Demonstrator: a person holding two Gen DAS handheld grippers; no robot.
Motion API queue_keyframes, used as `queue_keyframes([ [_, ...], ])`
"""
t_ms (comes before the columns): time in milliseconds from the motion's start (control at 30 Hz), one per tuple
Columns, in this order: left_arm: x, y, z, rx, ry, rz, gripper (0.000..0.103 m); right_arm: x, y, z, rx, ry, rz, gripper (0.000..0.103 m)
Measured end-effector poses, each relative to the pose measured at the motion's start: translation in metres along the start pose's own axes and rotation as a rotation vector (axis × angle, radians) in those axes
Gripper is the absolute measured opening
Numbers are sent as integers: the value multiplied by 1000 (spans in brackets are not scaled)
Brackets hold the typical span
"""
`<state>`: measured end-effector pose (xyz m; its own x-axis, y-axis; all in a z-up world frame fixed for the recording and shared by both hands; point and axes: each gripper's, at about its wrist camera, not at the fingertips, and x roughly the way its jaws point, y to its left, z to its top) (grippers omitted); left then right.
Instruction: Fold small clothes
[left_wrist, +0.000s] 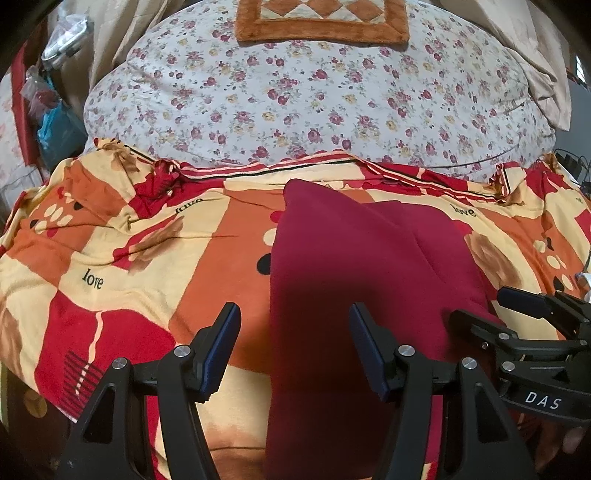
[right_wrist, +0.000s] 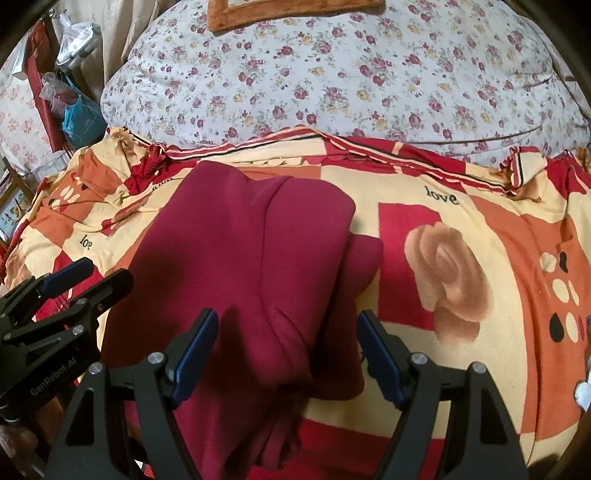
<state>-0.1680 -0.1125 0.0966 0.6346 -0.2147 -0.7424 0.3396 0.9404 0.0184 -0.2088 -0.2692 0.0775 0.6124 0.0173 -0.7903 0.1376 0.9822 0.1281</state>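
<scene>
A dark red garment (left_wrist: 351, 258) lies folded lengthwise on the bedsheet (left_wrist: 129, 251), running from the near edge toward the pillow. My left gripper (left_wrist: 293, 332) stands open over the garment's left edge, with nothing pinched between its blue pads. In the right wrist view the same garment (right_wrist: 240, 258) shows a folded layer along its right side. My right gripper (right_wrist: 288, 343) is open above its near right part, pads apart from the cloth. Each gripper also shows in the other's view: the right gripper (left_wrist: 480, 306) at the right, the left gripper (right_wrist: 109, 269) at the left, both open.
The sheet (right_wrist: 461, 258) is patterned red, orange and cream with roses. Behind it lies a big floral quilt (left_wrist: 295, 103) with a brown mat (left_wrist: 321, 22) on top. Plastic bags (right_wrist: 77, 114) hang at the far left. Curtains (left_wrist: 535, 55) hang at the back, and cables (left_wrist: 576, 162) lie at the right edge.
</scene>
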Motion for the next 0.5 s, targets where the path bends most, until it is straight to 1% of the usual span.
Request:
queue_keyframes([
  [500,0,-4,-3,13,-16,-4,41,6,6,-3,-5,13,3,80],
])
